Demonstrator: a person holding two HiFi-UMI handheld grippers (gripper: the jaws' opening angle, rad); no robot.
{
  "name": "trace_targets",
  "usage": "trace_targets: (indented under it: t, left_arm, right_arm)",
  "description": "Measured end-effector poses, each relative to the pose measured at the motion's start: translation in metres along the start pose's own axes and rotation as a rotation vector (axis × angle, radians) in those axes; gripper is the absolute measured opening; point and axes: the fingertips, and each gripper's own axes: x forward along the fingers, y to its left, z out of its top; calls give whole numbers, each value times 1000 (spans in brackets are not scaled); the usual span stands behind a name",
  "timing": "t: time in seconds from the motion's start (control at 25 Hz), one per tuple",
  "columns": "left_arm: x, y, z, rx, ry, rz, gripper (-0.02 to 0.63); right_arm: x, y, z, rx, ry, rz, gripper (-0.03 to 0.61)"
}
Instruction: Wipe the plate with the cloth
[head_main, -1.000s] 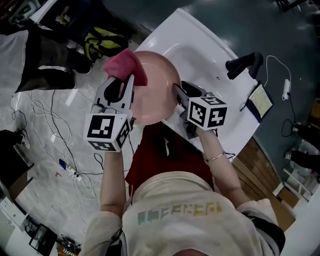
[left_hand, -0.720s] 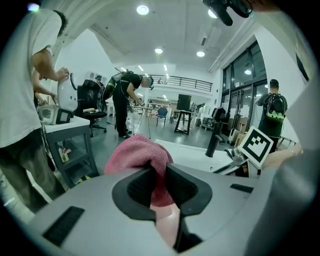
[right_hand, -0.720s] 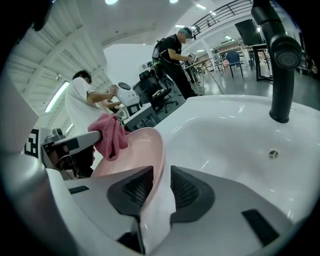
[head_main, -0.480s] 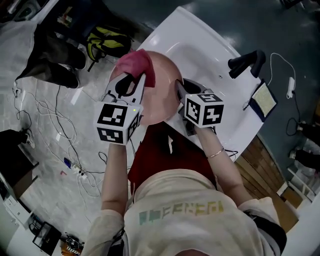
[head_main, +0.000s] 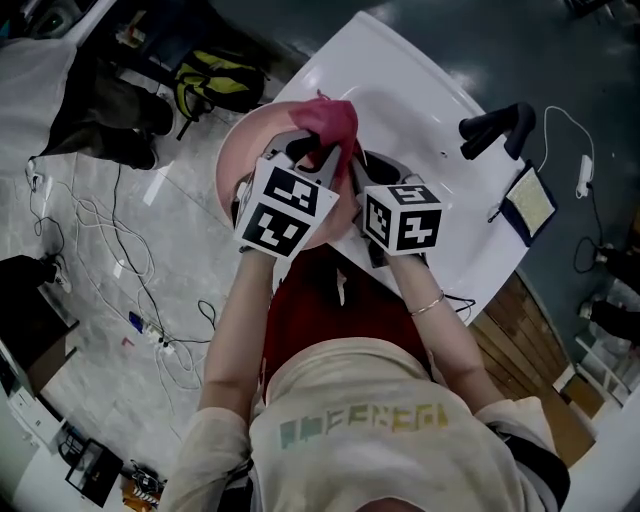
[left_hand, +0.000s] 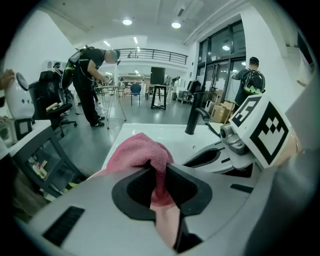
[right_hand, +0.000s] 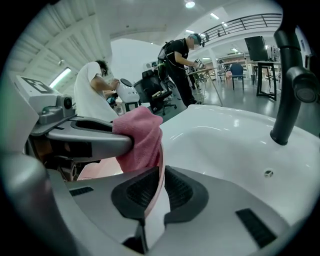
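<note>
A pink plate (head_main: 243, 152) is held on edge above the white sink (head_main: 410, 100). My right gripper (head_main: 353, 172) is shut on the plate's rim (right_hand: 159, 186), at its right edge in the head view. My left gripper (head_main: 318, 152) is shut on a pink cloth (head_main: 328, 118) and presses it to the plate's right part, close beside the right gripper. In the left gripper view the cloth (left_hand: 141, 154) bulges out past the jaws, with the plate (left_hand: 167, 223) just below. The right gripper view shows the cloth (right_hand: 141, 139) hanging from the left gripper's finger (right_hand: 85, 134), against the plate.
A black faucet (head_main: 495, 128) stands at the sink's far right side, tall in the right gripper view (right_hand: 292, 85). A tablet (head_main: 528, 205) lies past it. Cables (head_main: 95, 250) and a yellow-black bag (head_main: 215, 82) lie on the floor to the left. People stand far behind.
My left gripper has carried the cloth rightward across the plate, from its left edge to right beside the right gripper. The plate's left part now shows bare. The right gripper stayed put.
</note>
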Motion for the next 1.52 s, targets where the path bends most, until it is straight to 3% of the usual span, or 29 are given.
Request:
trace_targets:
  t: [0.32, 0.68, 1.0, 1.2, 1.36, 1.52]
  left_arm:
    - [17, 17, -21, 40, 116, 57, 66]
    - [-2, 50, -39, 40, 165, 143, 66]
    - [-32, 83, -64, -7, 198, 243, 66]
    - [-54, 100, -77, -62, 187, 306, 66]
    - [-85, 101, -73, -105, 125, 343, 66]
    - [-98, 75, -52, -132, 50, 279, 66]
  right_arm:
    - [3, -1, 1, -12, -3, -9, 61]
    - [6, 2, 4, -35, 6, -17, 61]
    - [6, 3, 4, -44, 11, -22, 61]
    - [7, 2, 3, -52, 15, -26, 63]
    - [1, 4, 1, -52, 9, -31, 63]
    - [-3, 7, 3, -62, 1, -34, 61]
